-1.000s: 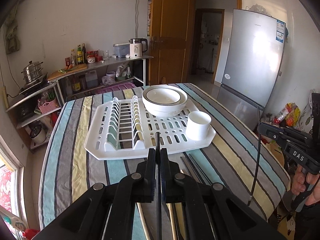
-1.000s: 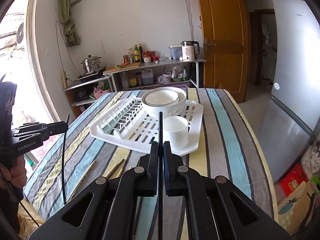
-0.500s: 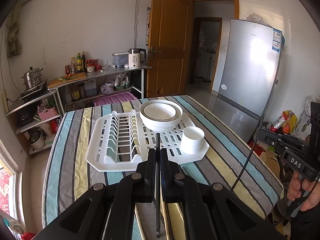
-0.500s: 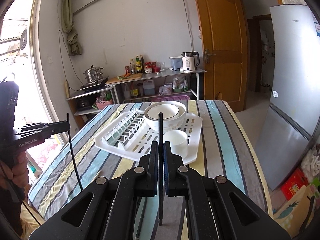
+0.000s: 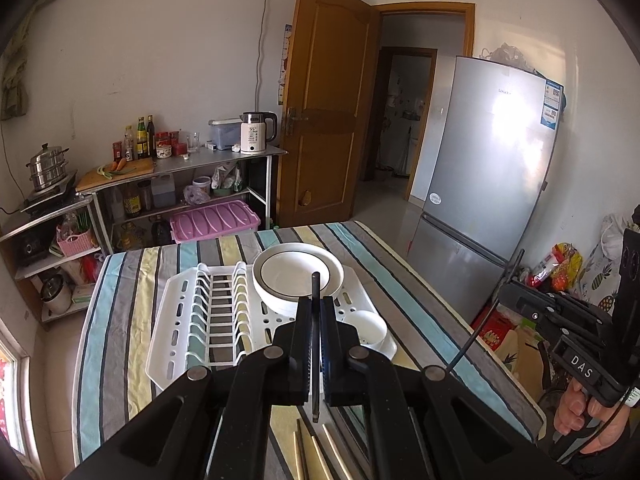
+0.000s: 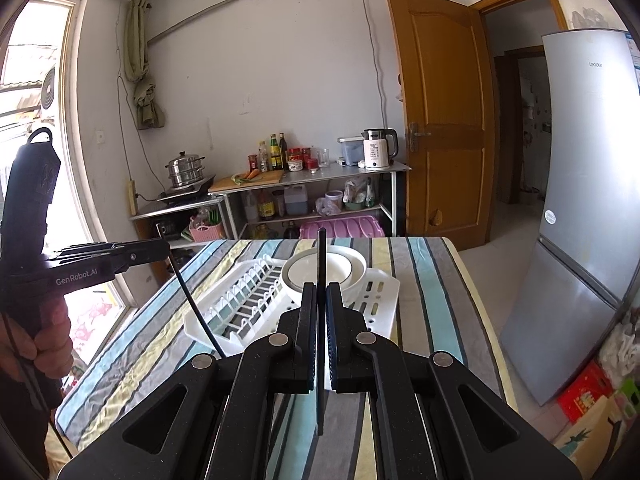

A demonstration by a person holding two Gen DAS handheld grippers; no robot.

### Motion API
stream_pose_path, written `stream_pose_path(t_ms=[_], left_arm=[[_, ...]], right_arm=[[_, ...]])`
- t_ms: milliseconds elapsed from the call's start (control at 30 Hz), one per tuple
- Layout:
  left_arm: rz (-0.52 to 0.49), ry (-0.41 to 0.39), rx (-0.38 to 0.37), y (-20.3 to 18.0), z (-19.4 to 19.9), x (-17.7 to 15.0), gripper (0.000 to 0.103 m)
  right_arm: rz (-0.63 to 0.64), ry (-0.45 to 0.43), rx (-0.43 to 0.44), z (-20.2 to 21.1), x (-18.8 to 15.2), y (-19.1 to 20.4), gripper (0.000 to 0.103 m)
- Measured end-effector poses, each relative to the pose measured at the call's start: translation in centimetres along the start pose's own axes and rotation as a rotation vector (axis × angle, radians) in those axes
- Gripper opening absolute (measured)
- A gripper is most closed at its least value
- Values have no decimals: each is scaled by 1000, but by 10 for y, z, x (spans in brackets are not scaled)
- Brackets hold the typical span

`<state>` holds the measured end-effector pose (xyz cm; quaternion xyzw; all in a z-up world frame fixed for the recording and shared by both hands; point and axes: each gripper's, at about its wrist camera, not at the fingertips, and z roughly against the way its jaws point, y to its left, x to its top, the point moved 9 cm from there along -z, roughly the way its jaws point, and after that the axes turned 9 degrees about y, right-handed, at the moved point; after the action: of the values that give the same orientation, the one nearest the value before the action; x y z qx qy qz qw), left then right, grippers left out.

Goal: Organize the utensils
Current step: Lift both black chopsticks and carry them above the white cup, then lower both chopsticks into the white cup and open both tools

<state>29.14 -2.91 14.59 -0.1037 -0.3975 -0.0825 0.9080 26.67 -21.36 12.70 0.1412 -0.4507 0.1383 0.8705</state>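
1. The left gripper hangs above the near end of the tabletop, which is covered by a cloth striped in blue, yellow and grey; its jaws are clamped on a thin black chopstick that stands upright between them.
2. The right gripper likewise has its jaws pressed together on a second thin black chopstick, also upright, its top reaching above the jaws.
3. A white plastic slotted dish rack lies flat on the tabletop ahead of both grippers.
4. A round white ceramic bowl with a dark rim line sits on the rack's far right part.
5. A small white cylindrical cup stands on the rack just nearer than the bowl, partly hidden by the left gripper.
6. Several pale wooden chopsticks lie loose on the cloth below the left gripper.
7. A tall silver refrigerator stands to the right of the tabletop, well apart from the rack.
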Motion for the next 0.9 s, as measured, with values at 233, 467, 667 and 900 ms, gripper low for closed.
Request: stream_pose_path(t_ms=[233, 467, 667, 900], left_arm=[[-11, -21, -20, -18, -9, 49, 3], [-14, -28, -53, -36, -29, 85, 3], [7, -20, -101, -43, -57, 103, 3], [59, 38, -165, -40, -107, 92, 3]], right_arm=[[-6, -25, 1, -10, 33, -9, 4], [-34, -54, 5, -23, 59, -25, 4], [-58, -68, 7, -40, 71, -33, 4], [-88, -34, 32, -74, 63, -41, 4]])
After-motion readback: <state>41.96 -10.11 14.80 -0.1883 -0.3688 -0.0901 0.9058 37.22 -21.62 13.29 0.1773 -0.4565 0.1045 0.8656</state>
